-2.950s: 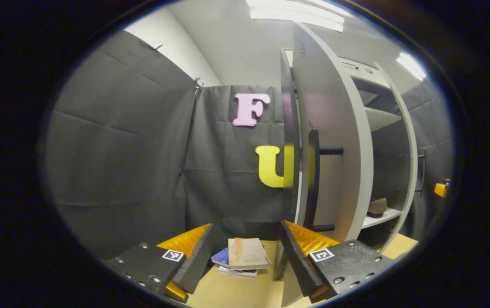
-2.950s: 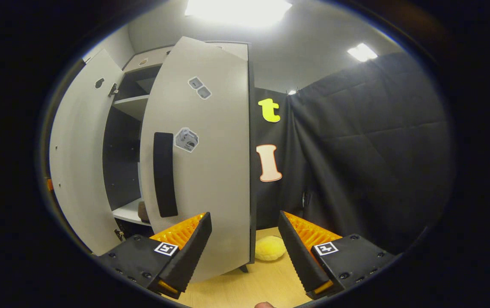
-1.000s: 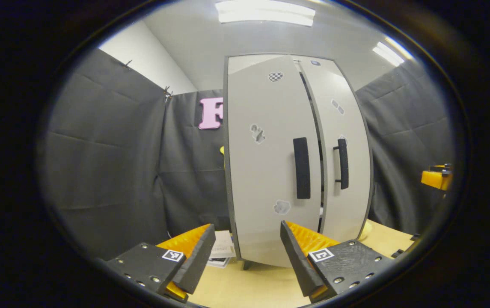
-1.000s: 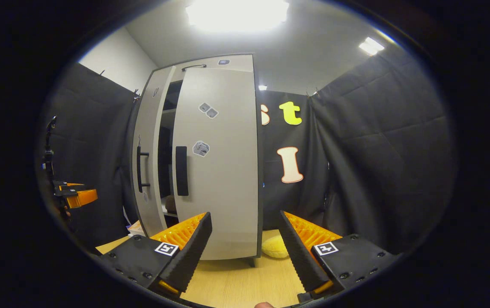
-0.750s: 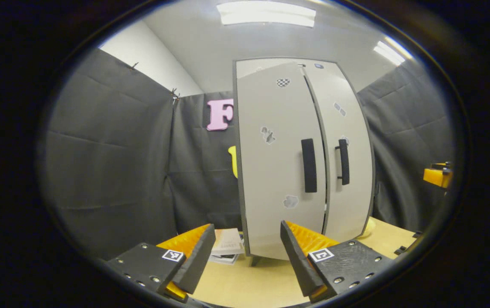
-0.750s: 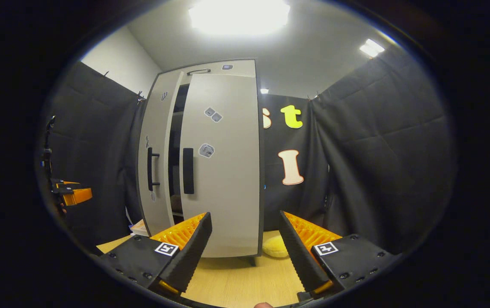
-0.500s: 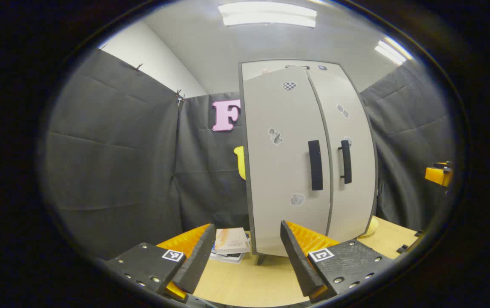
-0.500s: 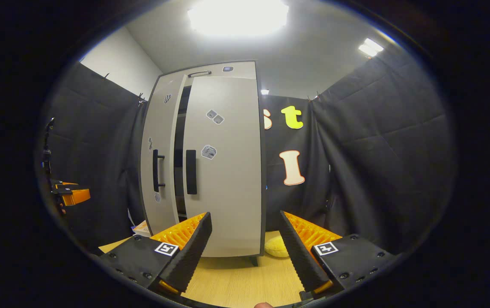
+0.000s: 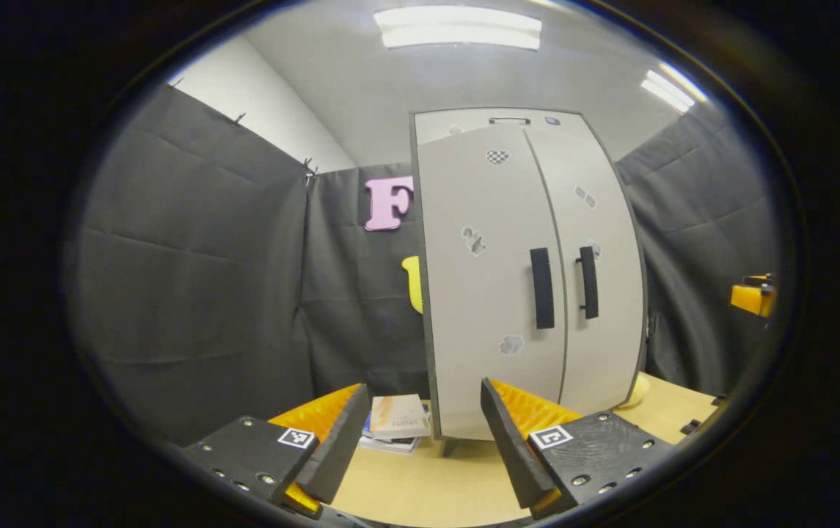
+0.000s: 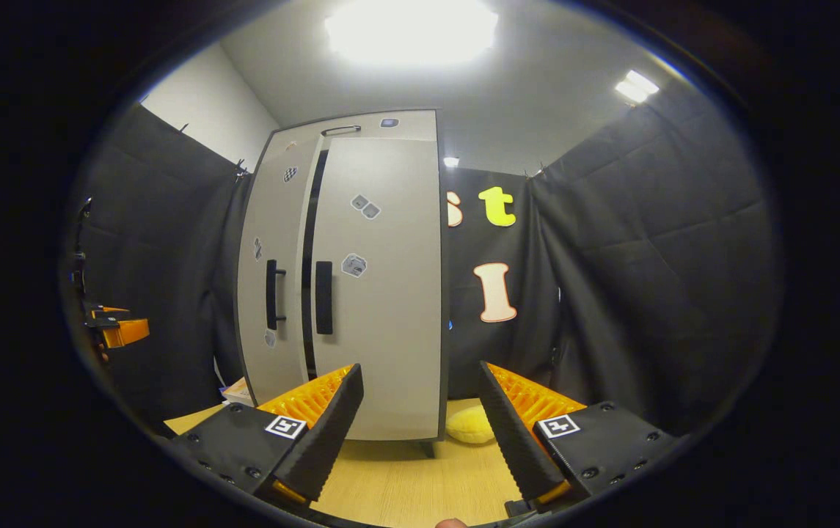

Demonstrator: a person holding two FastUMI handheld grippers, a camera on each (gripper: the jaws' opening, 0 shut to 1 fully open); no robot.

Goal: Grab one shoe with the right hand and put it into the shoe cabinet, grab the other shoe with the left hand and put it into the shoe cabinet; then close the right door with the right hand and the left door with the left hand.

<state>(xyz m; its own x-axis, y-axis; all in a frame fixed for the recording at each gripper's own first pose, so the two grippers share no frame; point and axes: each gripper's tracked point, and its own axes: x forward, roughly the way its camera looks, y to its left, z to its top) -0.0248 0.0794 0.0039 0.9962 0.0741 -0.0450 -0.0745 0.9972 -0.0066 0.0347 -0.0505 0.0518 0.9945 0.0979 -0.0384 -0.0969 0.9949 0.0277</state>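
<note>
Before shoe cabinet (image 9: 493, 293), left gripper (image 9: 420, 433), fingers (image 9: 331, 447) apart

Ceiling light panels (image 9: 458, 27) are lighting the booth from overhead; in right gripper view the big panel (image 10: 411, 29) is blowing out to pure white w/ glare spreading onto the ceiling. Cabinet (image 9: 530, 271) fronts are catching even, soft light; wooden table (image 10: 420, 480) is showing a faint shadow under the cabinet. Fisheye is bending straight edges hard toward the rims, esp. door sides. Centre is staying sharp; edges are dimming and softening.
</note>
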